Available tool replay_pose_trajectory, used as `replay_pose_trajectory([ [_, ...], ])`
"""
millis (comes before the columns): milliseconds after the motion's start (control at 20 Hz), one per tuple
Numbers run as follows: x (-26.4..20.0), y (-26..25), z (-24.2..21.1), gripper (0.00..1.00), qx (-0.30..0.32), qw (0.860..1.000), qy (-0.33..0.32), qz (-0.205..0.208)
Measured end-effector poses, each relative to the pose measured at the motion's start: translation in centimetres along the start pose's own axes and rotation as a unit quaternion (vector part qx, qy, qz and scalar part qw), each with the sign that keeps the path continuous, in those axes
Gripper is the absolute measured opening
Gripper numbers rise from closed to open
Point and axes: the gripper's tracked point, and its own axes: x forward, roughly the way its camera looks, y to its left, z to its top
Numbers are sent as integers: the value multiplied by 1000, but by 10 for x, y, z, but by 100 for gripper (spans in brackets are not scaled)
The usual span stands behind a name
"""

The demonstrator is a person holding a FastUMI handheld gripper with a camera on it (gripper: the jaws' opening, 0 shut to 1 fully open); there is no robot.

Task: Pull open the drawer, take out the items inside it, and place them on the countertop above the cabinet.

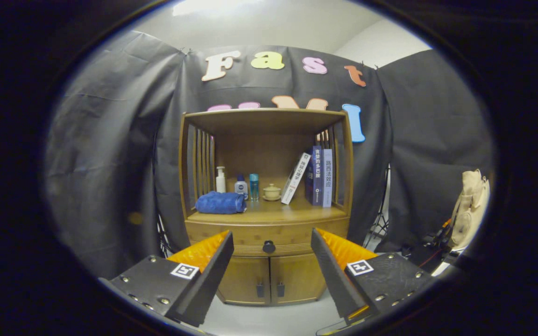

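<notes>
A wooden cabinet (269, 219) stands ahead against the booth wall. Its drawer (250, 235) is closed, with a dark round knob (269, 247) at its middle. The countertop (287, 213) above the drawer holds several items. My gripper (271, 242) is open and holds nothing, some way in front of the cabinet. The knob shows in the gap between the two fingers, well beyond their tips. What lies inside the drawer is hidden.
On the countertop lie a folded blue towel (221, 203), three small bottles (241, 184), a small lidded cup (272, 192) and three books (315, 176). Two cabinet doors (271, 279) sit below the drawer. A beige bag (470, 207) hangs at the right.
</notes>
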Motion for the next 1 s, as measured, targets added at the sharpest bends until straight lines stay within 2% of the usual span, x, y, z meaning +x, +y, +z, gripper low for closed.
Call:
replay_pose_trajectory([
  [500,3,-1,-1,99,-12,1000,-11,-9],
  [1000,37,-10,-29,99,-16,1000,2,-9],
])
